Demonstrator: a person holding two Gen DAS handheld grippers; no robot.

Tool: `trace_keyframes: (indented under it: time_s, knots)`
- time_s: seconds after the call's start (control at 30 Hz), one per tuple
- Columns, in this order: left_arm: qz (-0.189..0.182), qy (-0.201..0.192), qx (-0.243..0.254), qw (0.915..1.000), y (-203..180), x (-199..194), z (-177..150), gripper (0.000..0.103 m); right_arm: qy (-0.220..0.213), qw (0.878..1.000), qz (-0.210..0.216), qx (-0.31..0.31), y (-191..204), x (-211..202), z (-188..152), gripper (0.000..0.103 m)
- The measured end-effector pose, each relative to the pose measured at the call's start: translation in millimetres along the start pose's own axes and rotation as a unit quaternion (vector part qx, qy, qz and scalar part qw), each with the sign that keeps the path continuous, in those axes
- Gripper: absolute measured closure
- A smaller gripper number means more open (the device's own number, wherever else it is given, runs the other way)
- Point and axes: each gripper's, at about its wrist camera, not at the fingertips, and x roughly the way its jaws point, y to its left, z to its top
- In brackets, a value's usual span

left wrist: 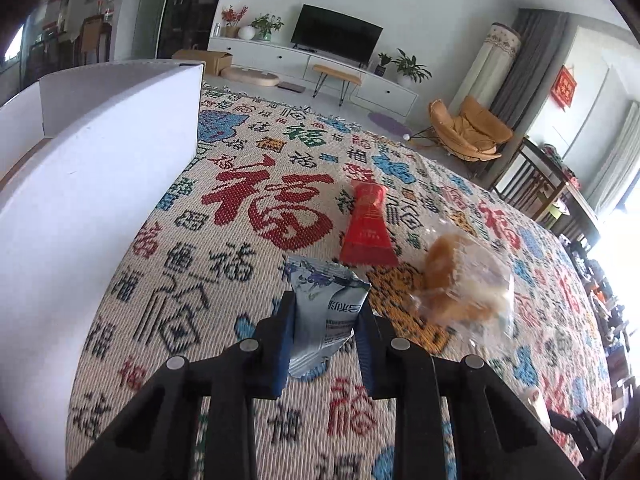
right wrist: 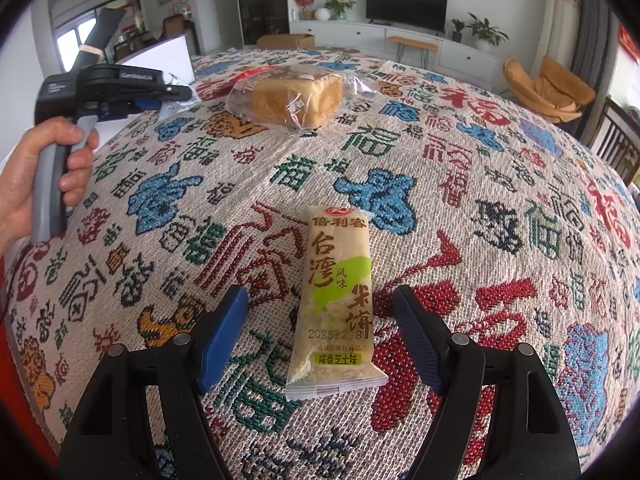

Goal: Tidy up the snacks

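My left gripper (left wrist: 326,312) is shut on a grey-blue snack packet (left wrist: 326,308) and holds it just above the patterned cloth. A red packet (left wrist: 368,224) and a wrapped bread (left wrist: 456,280) lie ahead to the right. A white box (left wrist: 92,184) stands to the left. My right gripper (right wrist: 320,312) is open, its jaws on either side of a yellow-green rice cracker packet (right wrist: 338,296) that lies flat on the cloth. The wrapped bread (right wrist: 298,96) lies farther back in the right wrist view. The left gripper (right wrist: 168,96) shows there at the far left, beside the white box (right wrist: 164,56).
The patterned cloth (right wrist: 480,208) covers the whole table. Beyond it are a TV stand (left wrist: 320,64), a cardboard box (right wrist: 286,40) on the floor, an orange chair (left wrist: 468,128) and dark wooden chairs (left wrist: 536,184) at the right edge.
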Motion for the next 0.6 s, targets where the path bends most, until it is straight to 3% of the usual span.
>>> trace_keyframes:
  time_s: [0.23,0.3,0.37,0.43,0.47,0.53,0.6]
  knots:
    - [-0.049,0.084,0.06,0.9935,-35.6,-71.5,-78.2,0.076,0.0,1.0,0.0,0.0,0.1,-0.2,0.0,0.025]
    - [-0.046,0.108,0.069,0.9907,-45.7,-75.9,-108.3,0.075,0.0,1.0,0.0,0.0,0.3,-0.1,0.0,0.025]
    - [-0.016,0.122,0.083,0.989,-52.7,-72.5,-133.0,0.073,0.0,1.0,-0.001,0.0,0.2,-0.3,0.0,0.025]
    - [-0.008,0.097,0.079,0.9921,-55.6,-75.6,-143.3,0.057,0.0,1.0,-0.001,0.0,0.3,-0.3,-0.1,0.025]
    - [-0.007,0.095,0.079,0.9923,-57.0,-77.2,-145.5,0.054,0.0,1.0,-0.001,-0.001,0.5,-0.2,-0.1,0.025]
    - [0.006,0.095,0.082,0.9921,-62.8,-75.0,-145.2,0.033,0.0,1.0,-0.001,0.0,0.5,-0.2,-0.1,0.025]
    - [0.033,0.096,0.079,0.9918,-63.8,-73.7,-146.4,0.018,0.0,1.0,-0.001,0.0,0.7,-0.3,-0.1,0.025]
